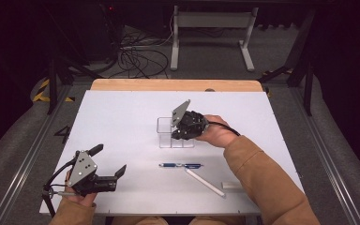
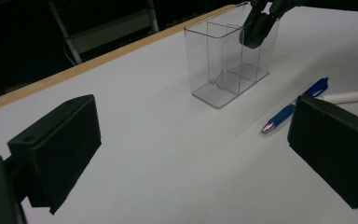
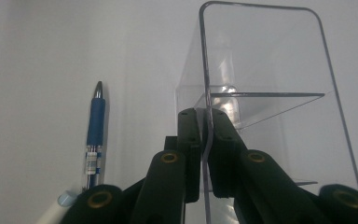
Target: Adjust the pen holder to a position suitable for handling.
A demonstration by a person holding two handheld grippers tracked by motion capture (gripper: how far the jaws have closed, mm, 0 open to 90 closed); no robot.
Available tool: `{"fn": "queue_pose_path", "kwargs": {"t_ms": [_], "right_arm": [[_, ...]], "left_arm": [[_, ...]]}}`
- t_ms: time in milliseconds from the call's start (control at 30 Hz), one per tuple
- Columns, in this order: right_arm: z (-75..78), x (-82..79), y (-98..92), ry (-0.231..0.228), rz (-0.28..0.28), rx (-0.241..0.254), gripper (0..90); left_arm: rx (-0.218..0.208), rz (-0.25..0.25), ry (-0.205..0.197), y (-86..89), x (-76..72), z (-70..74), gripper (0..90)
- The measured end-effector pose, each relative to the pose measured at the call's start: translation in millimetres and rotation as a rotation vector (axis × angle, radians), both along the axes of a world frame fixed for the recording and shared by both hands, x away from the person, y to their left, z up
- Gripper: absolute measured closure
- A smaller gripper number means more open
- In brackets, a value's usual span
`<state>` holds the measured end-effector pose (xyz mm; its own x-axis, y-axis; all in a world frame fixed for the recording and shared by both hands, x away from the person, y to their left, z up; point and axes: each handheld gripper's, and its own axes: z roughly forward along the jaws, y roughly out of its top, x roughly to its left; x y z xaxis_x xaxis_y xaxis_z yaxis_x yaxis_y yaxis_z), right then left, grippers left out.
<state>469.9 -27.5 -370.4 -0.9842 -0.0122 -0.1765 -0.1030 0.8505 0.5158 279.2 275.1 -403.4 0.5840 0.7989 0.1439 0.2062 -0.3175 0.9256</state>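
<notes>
A clear plastic holder point(image 1: 164, 132) with inner dividers stands upright near the table's middle. My right gripper point(image 1: 176, 136) is shut on its near wall; the right gripper view shows the jaws point(image 3: 204, 126) pinching the thin rim of the holder point(image 3: 270, 56). From the left gripper view, that same gripper point(image 2: 256, 35) reaches down onto the holder point(image 2: 219, 70). A blue pen point(image 1: 180, 165) and a white pen point(image 1: 205, 182) lie in front of the holder. My left gripper point(image 1: 108, 160) rests at the front left, open, with nothing between its jaws point(image 2: 196, 144).
A small white block point(image 1: 231, 185) lies near the front right edge. The white tabletop point(image 1: 122, 108) ends in a wooden strip at the far side. The blue pen point(image 2: 289, 112) lies ahead of my left gripper's right jaw.
</notes>
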Motion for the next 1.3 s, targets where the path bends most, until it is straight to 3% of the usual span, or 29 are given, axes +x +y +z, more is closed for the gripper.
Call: {"fn": "queue_pose_path", "kwargs": {"t_ms": [733,867,900,933,1133,1300], "right_arm": [[-0.7,-2.7,3.9,-0.001,-0.051,0.012,83.6],[3.7,-3.7,0.7,0.01,-0.066,0.043,73.5],[9.5,-4.9,-3.0,0.012,-0.075,0.086,63.2],[12.6,-6.0,-4.9,0.012,-0.078,0.111,58.5],[28.9,-21.6,-13.1,0.013,-0.102,0.222,38.2],[31.6,-33.1,-12.9,-0.006,-0.111,0.24,30.1]], "left_arm": [[-0.004,-0.004,0.002,-1.1,0.8,0.2,3.4],[0.001,-0.006,0.002,-1.4,1.8,0.2,3.4],[0.0,-0.006,0.001,-1.2,1.9,0.3,3.4],[-0.002,-0.005,0.001,-1.1,1.9,0.4,3.4],[-0.002,-0.003,0.001,-0.7,2.4,0.2,3.4],[0.002,-0.005,0.002,-2.3,1.9,-0.4,3.4]]}}
